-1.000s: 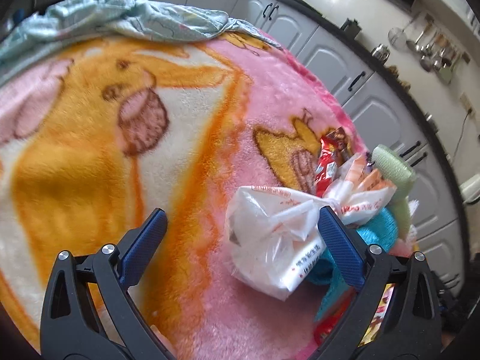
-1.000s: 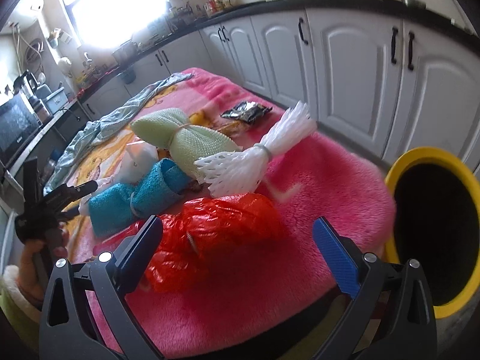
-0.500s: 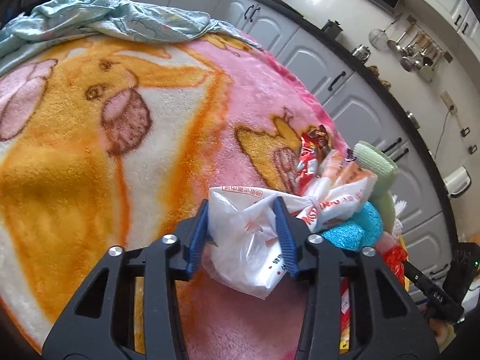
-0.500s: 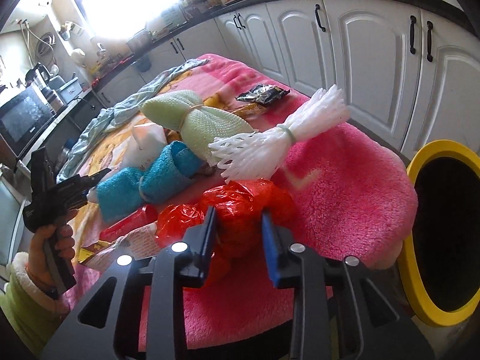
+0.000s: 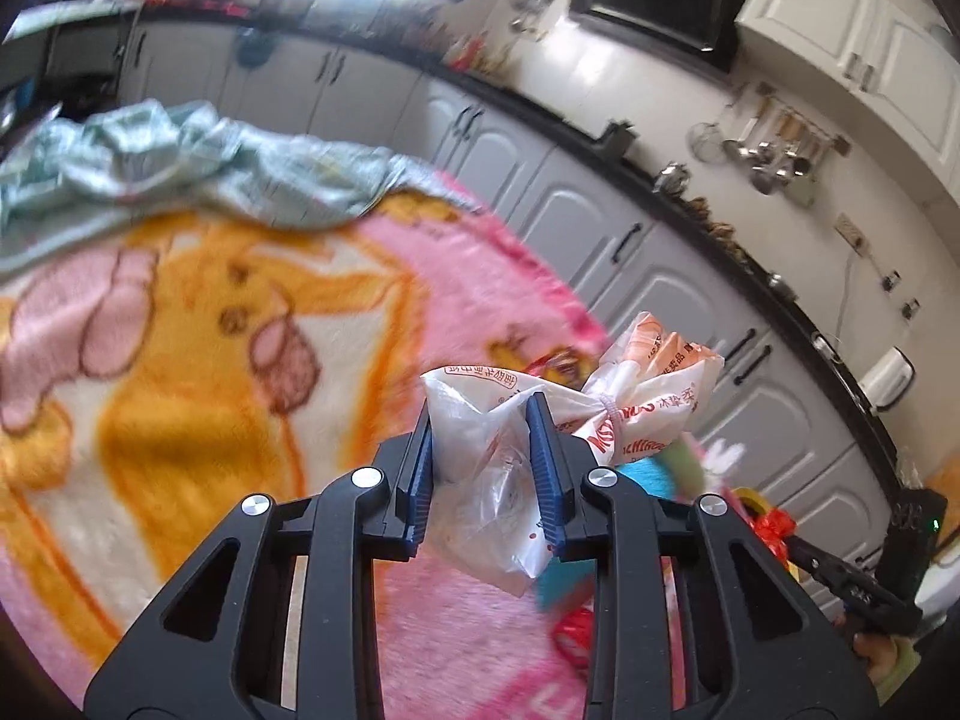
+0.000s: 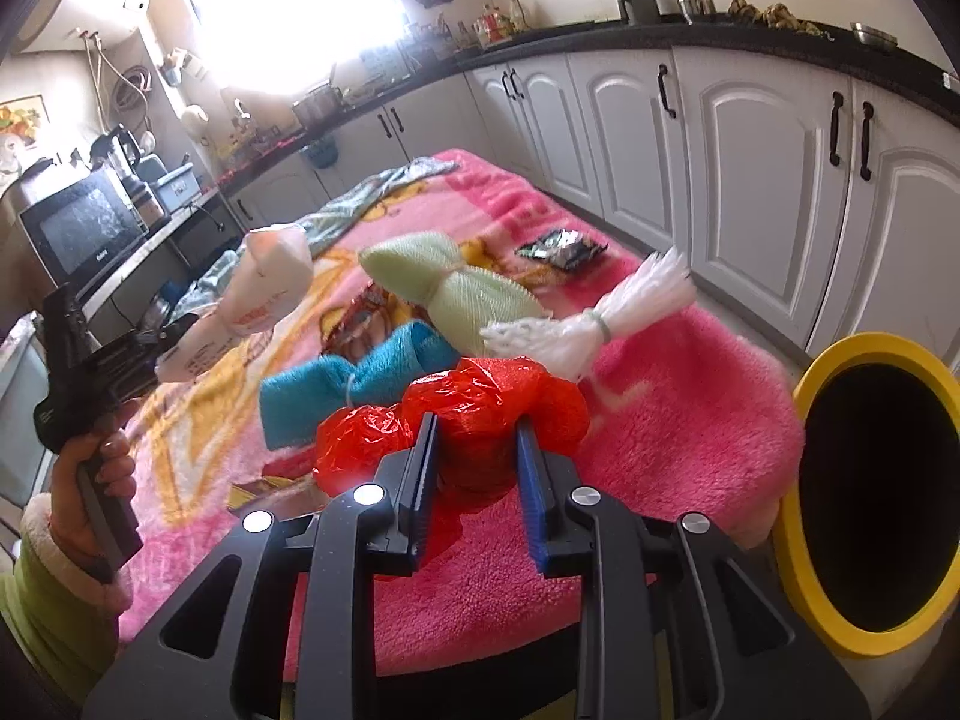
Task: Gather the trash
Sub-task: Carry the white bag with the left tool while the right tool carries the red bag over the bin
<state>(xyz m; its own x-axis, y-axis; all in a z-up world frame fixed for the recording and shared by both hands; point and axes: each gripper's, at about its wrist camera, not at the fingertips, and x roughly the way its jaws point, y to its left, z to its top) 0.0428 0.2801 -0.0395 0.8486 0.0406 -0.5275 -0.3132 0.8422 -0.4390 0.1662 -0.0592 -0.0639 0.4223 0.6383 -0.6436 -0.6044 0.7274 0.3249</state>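
My left gripper is shut on a white plastic bag with red print and holds it above the pink blanket. The same bag shows lifted in the right wrist view. My right gripper is shut on a red plastic bag, raised a little over the blanket's near end. A yellow-rimmed bin with a black inside stands low at the right, beside the blanket's edge.
On the blanket lie a teal cloth bundle, a pale green bundle, a white net bundle, a dark foil wrapper and snack wrappers. A light blue sheet lies at the far end. White cabinets run along the right.
Both grippers closed from wide open onto their bags, then lifted. The white bag has risen off the blanket. The red bag is pinched and pulled up and toward me.
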